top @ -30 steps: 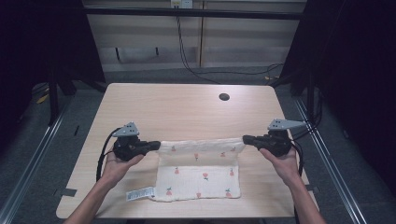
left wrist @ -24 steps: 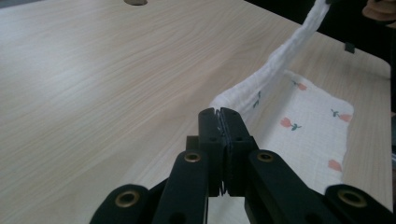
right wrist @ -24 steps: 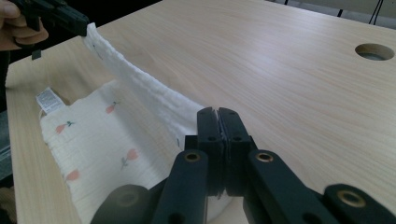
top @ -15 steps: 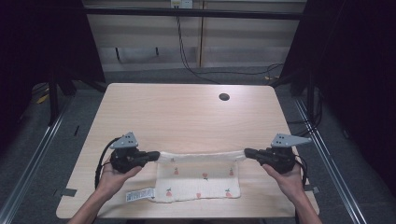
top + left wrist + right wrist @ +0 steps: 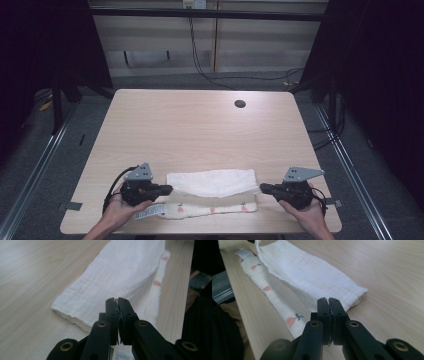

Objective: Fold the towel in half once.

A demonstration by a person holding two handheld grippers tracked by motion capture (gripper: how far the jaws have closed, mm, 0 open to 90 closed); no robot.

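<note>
Left gripper (image 5: 167,189): jaws pressed together, pinching the left corner of the cloth's (image 5: 212,182) upper layer. The cloth lies folded near the front edge of the table (image 5: 200,130), between the two grippers; its plain white upper layer covers most of the printed lower layer, and a label (image 5: 150,212) protrudes at the left end. Right gripper (image 5: 263,188): jaws pressed together on the cloth's right corner.
</note>
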